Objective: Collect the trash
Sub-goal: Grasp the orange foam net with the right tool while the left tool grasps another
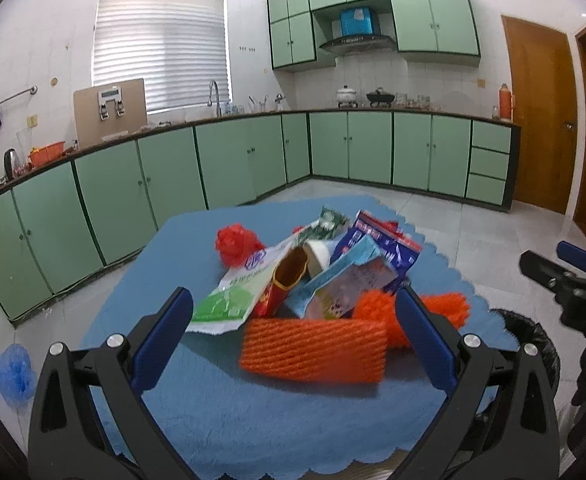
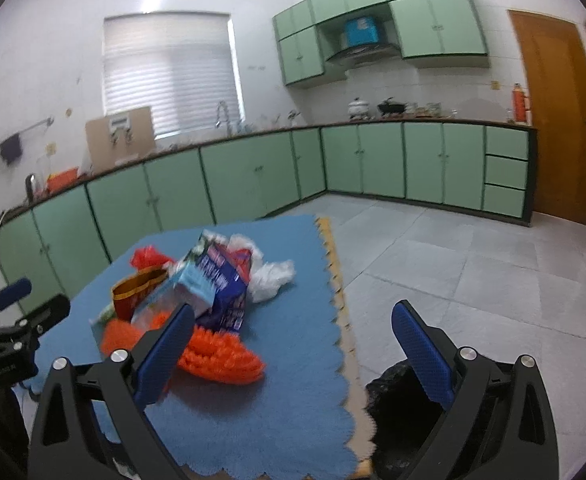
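A pile of trash lies on a blue cloth-covered table point(image 1: 221, 412). At its front is an orange foam net sleeve point(image 1: 313, 350), with a second orange net point(image 1: 441, 308) to its right. Behind them lie a green-white bag point(image 1: 229, 300), a red-gold wrapper point(image 1: 285, 280), a blue snack pack point(image 1: 389, 248) and a red plastic bag point(image 1: 235, 244). My left gripper point(image 1: 293, 332) is open, its fingers standing either side of the orange sleeve without touching it. My right gripper point(image 2: 293, 340) is open and empty, above the table's right edge, with the orange net point(image 2: 221, 360) just beyond its left finger.
A black-lined trash bin point(image 2: 397, 404) stands on the floor to the right of the table, also seen as the bin point(image 1: 533, 340). A crumpled white plastic bag point(image 2: 273, 276) lies at the pile's right. Green kitchen cabinets point(image 1: 253, 160) line the walls. A blue bag point(image 1: 13, 372) lies on the floor at left.
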Demonstrator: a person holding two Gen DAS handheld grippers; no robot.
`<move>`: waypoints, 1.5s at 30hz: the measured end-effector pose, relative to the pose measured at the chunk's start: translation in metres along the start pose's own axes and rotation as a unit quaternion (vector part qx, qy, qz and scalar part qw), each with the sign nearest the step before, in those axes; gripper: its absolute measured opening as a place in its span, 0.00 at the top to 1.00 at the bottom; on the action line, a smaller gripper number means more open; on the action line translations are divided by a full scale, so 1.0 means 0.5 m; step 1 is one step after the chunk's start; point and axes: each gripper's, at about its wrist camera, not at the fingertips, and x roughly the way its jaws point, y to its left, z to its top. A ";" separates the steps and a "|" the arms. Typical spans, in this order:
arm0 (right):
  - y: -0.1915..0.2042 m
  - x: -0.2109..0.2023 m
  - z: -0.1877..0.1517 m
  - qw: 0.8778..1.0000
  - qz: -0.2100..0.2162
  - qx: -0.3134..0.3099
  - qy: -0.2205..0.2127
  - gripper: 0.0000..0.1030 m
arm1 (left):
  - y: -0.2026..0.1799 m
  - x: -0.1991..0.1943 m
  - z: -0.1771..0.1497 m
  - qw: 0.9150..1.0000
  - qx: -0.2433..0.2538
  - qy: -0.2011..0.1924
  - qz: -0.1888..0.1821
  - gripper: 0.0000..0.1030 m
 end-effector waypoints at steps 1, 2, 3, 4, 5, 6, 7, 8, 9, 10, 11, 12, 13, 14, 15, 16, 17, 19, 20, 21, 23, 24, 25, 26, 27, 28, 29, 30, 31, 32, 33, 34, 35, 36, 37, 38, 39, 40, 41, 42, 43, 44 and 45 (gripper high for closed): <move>0.005 0.011 -0.005 1.000 0.006 -0.001 0.007 0.10 | 0.003 0.008 -0.006 1.000 0.000 0.004 0.001 0.05; 0.011 0.025 -0.010 1.000 0.013 -0.001 0.015 0.13 | 0.006 0.016 -0.011 1.000 -0.001 0.008 0.001 0.05; 0.017 0.038 -0.015 1.000 0.018 -0.002 0.022 0.15 | 0.008 0.022 -0.013 1.000 -0.003 0.010 0.001 0.05; 0.020 0.045 -0.018 0.999 0.020 -0.004 0.025 0.16 | 0.011 0.029 -0.017 1.000 -0.004 0.012 0.002 0.05; 0.025 0.055 -0.022 0.999 0.022 -0.008 0.029 0.18 | 0.014 0.035 -0.022 1.000 -0.004 0.013 0.002 0.05; 0.029 0.065 -0.026 0.999 0.023 -0.011 0.035 0.21 | 0.015 0.039 -0.024 1.000 -0.003 0.014 0.003 0.05; 0.029 0.071 -0.027 0.999 0.024 -0.012 0.038 0.22 | 0.017 0.044 -0.028 1.000 -0.002 0.014 0.004 0.05; 0.032 0.082 -0.031 0.999 0.028 -0.010 0.042 0.25 | 0.019 0.049 -0.032 1.000 -0.001 0.014 0.004 0.05; 0.032 0.085 -0.033 0.999 0.030 -0.009 0.043 0.27 | 0.022 0.054 -0.036 1.000 0.000 0.016 0.004 0.05; 0.035 0.093 -0.036 0.998 0.032 -0.009 0.046 0.28 | 0.022 0.057 -0.037 1.000 -0.001 0.018 0.004 0.05; 0.039 0.101 -0.041 0.998 0.032 -0.012 0.051 0.30 | 0.024 0.061 -0.042 1.000 -0.002 0.020 0.005 0.05; 0.040 0.103 -0.043 0.998 0.033 -0.014 0.055 0.32 | 0.024 0.063 -0.044 1.000 -0.003 0.022 0.006 0.05; 0.041 0.111 -0.047 0.997 0.036 -0.015 0.061 0.34 | 0.026 0.068 -0.048 1.000 -0.006 0.026 0.006 0.05; 0.042 0.117 -0.051 0.997 0.040 -0.014 0.066 0.36 | 0.028 0.072 -0.051 1.000 -0.009 0.027 0.005 0.05; 0.043 0.121 -0.054 0.997 0.043 -0.015 0.069 0.38 | 0.029 0.075 -0.053 1.000 -0.011 0.029 0.004 0.05; 0.046 0.123 -0.057 0.996 0.046 -0.017 0.071 0.39 | 0.030 0.079 -0.056 0.999 -0.012 0.032 0.003 0.05; 0.048 0.127 -0.060 0.996 0.052 -0.019 0.076 0.43 | 0.029 0.084 -0.060 0.999 -0.013 0.036 0.001 0.05; 0.051 0.134 -0.065 0.993 0.073 -0.022 0.092 0.49 | 0.024 0.090 -0.067 0.999 -0.015 0.043 -0.005 0.05; 0.053 0.136 -0.069 0.991 0.084 -0.022 0.100 0.55 | 0.022 0.093 -0.068 0.999 -0.015 0.046 -0.007 0.05; 0.056 0.140 -0.073 0.989 0.094 -0.024 0.110 0.61 | 0.021 0.095 -0.070 0.999 -0.015 0.048 -0.009 0.05; 0.060 0.138 -0.079 0.988 0.098 -0.031 0.114 0.69 | 0.017 0.101 -0.075 0.998 -0.015 0.053 -0.012 0.05; 0.061 0.137 -0.081 0.988 0.099 -0.034 0.116 0.77 | 0.016 0.104 -0.076 0.998 -0.016 0.055 -0.013 0.05; 0.058 0.135 -0.081 0.987 0.103 -0.033 0.117 0.80 | 0.015 0.106 -0.078 0.998 -0.016 0.058 -0.015 0.05; 0.056 0.132 -0.080 0.987 0.105 -0.031 0.118 0.85 | 0.015 0.108 -0.079 0.998 -0.018 0.061 -0.017 0.05; 0.050 0.128 -0.077 0.987 0.106 -0.029 0.118 0.86 | 0.014 0.111 -0.081 0.998 -0.018 0.063 -0.018 0.05; 0.048 0.123 -0.076 0.987 0.104 -0.030 0.117 0.87 | 0.013 0.112 -0.081 0.998 -0.019 0.064 -0.019 0.05; 0.044 0.117 -0.076 0.988 0.101 -0.031 0.115 0.87 | 0.012 0.114 -0.082 0.997 -0.019 0.066 -0.020 0.05; 0.040 0.109 -0.075 0.988 0.097 -0.031 0.113 0.87 | 0.011 0.116 -0.083 0.997 -0.018 0.068 -0.021 0.05; 0.037 0.102 -0.074 0.989 0.095 -0.029 0.111 0.87 | 0.008 0.119 -0.084 0.997 -0.018 0.071 -0.023 0.05; 0.031 0.095 -0.072 0.989 0.092 -0.025 0.110 0.87 | 0.006 0.122 -0.085 0.997 -0.018 0.074 -0.026 0.05; 0.025 0.090 -0.070 0.990 0.088 -0.022 0.107 0.87 | 0.003 0.125 -0.086 0.997 -0.018 0.076 -0.028 0.05; 0.020 0.085 -0.068 0.991 0.085 -0.021 0.105 0.87 | -0.001 0.127 -0.087 0.996 -0.017 0.077 -0.030 0.05; 0.017 0.081 -0.066 0.991 0.081 -0.021 0.102 0.87 | -0.004 0.128 -0.087 0.996 -0.017 0.078 -0.033 0.05; 0.014 0.076 -0.065 0.992 0.076 -0.022 0.100 0.87 | -0.007 0.129 -0.087 0.996 -0.017 0.079 -0.036 0.05; 0.012 0.075 -0.065 0.992 0.073 -0.022 0.099 0.87 | -0.012 0.133 -0.087 0.996 -0.015 0.081 -0.041 0.05; 0.008 0.074 -0.064 0.992 0.070 -0.020 0.098 0.87 | -0.018 0.137 -0.087 0.996 -0.012 0.082 -0.043 0.05; 0.003 0.074 -0.064 0.993 0.068 -0.016 0.098 0.87 | -0.023 0.140 -0.087 0.996 -0.010 0.082 -0.043 0.05; 0.001 0.074 -0.064 0.993 0.066 -0.014 0.098 0.87 | -0.028 0.145 -0.088 0.996 -0.008 0.083 -0.042 0.05; -0.001 0.075 -0.065 0.993 0.064 -0.011 0.099 0.87 | -0.031 0.152 -0.088 0.996 -0.006 0.085 -0.040 0.05; -0.001 0.074 -0.065 0.993 0.063 -0.011 0.099 0.87 | -0.034 0.158 -0.091 0.995 -0.005 0.089 -0.040 0.05; -0.004 0.075 -0.066 0.993 0.061 -0.010 0.100 0.87 | -0.037 0.169 -0.093 0.995 -0.005 0.096 -0.040 0.05; -0.002 0.075 -0.066 0.993 0.060 -0.010 0.100 0.87 | -0.038 0.176 -0.094 0.994 -0.006 0.100 -0.038 0.05; -0.003 0.075 -0.066 0.993 0.060 -0.009 0.100 0.87 | -0.039 0.183 -0.096 0.994 -0.006 0.105 -0.036 0.05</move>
